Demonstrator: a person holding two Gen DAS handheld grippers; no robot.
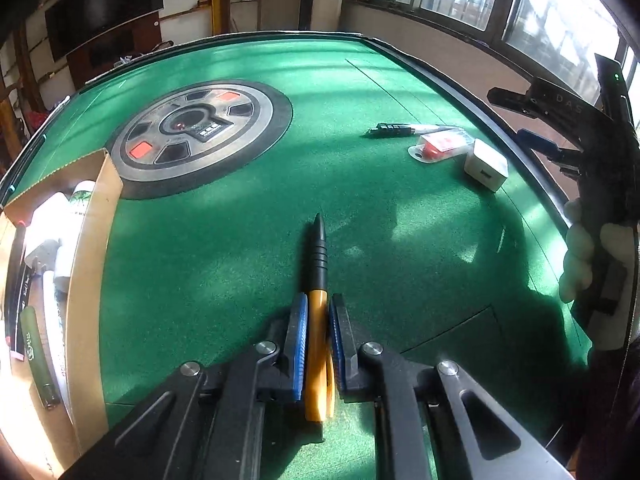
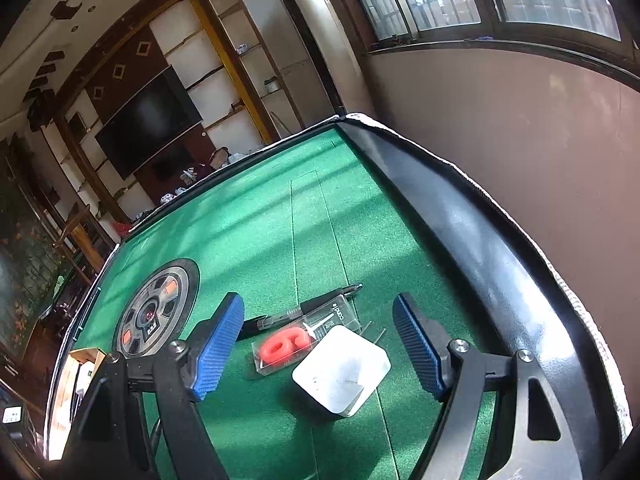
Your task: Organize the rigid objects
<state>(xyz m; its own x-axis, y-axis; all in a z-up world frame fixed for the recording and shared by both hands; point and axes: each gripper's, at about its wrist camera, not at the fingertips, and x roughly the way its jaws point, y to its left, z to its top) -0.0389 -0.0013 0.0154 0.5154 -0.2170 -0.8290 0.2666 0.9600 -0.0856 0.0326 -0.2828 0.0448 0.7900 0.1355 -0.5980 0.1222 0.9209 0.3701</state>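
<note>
Left claw grips orange pen; right claw gapes.

Orange-and-black pen; green table felt; white cube.

Little can be read. The right gripper, seen from the left wrist view, carries faint pale letters "D A S" on its black body. The clear plastic case holding a red piece shows white lettering that looks like "capdi", not fully legible. Print on the items in the cardboard box is too blurred to read.
</note>
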